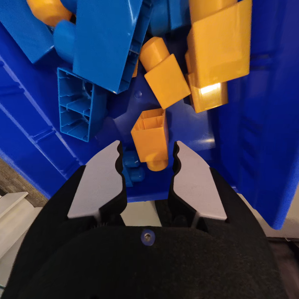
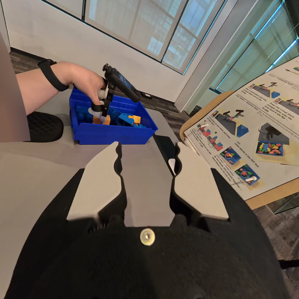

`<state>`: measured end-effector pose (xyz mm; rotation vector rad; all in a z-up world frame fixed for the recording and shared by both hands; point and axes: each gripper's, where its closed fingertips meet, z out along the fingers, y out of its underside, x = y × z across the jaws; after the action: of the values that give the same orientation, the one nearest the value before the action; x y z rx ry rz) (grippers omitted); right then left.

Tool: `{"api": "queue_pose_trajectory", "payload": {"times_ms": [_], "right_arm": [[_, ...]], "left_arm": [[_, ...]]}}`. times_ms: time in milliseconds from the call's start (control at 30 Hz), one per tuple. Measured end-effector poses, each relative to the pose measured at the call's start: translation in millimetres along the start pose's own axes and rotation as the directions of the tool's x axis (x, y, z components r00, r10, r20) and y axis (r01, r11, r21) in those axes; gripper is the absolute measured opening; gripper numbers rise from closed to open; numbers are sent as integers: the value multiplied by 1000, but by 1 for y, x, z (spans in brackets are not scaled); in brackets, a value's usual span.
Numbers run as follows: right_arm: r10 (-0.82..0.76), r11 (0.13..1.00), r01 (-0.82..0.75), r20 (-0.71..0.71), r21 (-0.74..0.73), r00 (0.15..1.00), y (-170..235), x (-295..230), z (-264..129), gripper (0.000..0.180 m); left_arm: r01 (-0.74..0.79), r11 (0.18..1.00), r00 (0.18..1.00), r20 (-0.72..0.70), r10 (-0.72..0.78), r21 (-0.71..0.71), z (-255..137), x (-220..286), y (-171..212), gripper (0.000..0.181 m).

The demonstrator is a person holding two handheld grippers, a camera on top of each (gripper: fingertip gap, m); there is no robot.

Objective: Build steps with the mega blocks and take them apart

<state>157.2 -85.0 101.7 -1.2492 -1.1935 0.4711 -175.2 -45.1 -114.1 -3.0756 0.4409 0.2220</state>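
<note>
I can see printed writing on just one thing: the instruction sheet [image 2: 252,129] on a tilted wooden board to my right, black headings and captions beside small coloured photos. The blocks and bin carry no legible marks.

An office-like room: glass partition walls [image 2: 145,27] with dark frames fill the top of the frame, grey patterned carpet [image 2: 163,105] covers the floor, and a printed instruction poster [image 2: 252,134] leans at right beside a pale grey counter [image 2: 48,161].
</note>
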Motion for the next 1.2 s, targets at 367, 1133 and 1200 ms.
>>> {"api": "queue_pose_trajectory", "payload": {"times_ms": [367, 1133, 1200], "right_arm": [[-67, 998, 66, 69, 19, 995, 19, -22, 27, 63], [-893, 328, 933, -370, -149, 255, 33, -81, 57, 45], [-882, 374, 919, -351, -121, 313, 32, -82, 57, 44]], "left_arm": [[-51, 929, 964, -223, 141, 367, -70, 23, -19, 38], [-32, 791, 11, -791, 612, 612, -191, 250, -13, 38], [-38, 788, 35, -787, 616, 615, -189, 248, -16, 41]]}}
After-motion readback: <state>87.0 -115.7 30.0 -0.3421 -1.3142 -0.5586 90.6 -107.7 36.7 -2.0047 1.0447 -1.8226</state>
